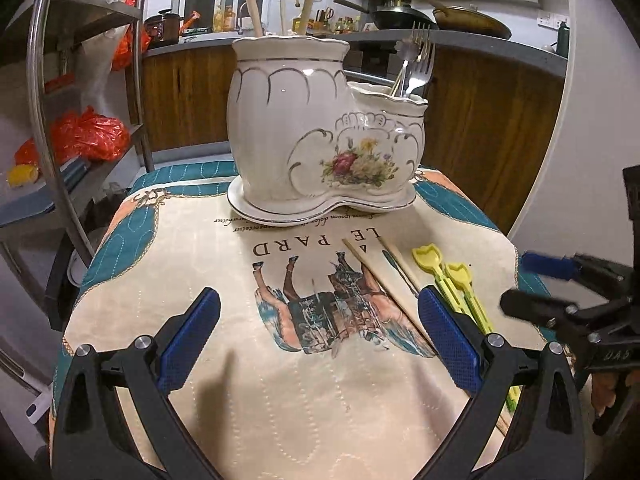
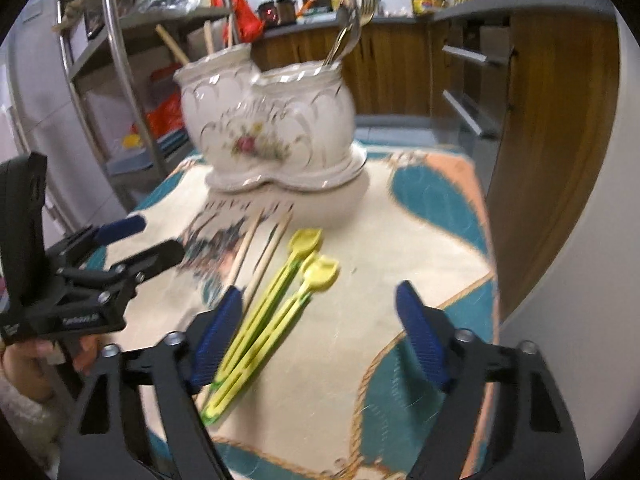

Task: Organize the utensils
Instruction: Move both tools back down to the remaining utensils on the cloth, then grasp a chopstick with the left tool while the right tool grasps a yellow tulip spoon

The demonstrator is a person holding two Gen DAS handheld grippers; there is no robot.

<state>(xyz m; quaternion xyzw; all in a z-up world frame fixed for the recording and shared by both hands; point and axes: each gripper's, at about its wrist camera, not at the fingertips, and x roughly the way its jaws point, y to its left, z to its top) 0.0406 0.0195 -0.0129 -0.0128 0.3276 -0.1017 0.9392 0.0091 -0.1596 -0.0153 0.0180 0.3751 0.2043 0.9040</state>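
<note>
Cloth (image 1: 192, 240) print, upside down from left cam: "LE PARD", w/ a small script line above it beginning "Lorem ipsum dolor" (rest unclear). Right gripper (image 1: 540, 284) body: "UAS"-like embossing, partly hidden.

I held my left gripper (image 1: 320, 340) low and level, its jaws spread wide, with nothing between the blue pads (image 1: 188, 340). From the right wrist view the same tool (image 2: 138, 236) showed at the left edge, its two fingers apart and pointing forward, and my left hand (image 2: 24, 364) wrapped around the handle below it. My right gripper (image 2: 320, 344) was also wide apart and empty, angled slightly downward, its blue pads (image 2: 420, 336) blurred in that view. In the left wrist view it (image 1: 532, 284) sat at the right edge, fingers apart and pointing left, a little ahead of my left tool.
</note>
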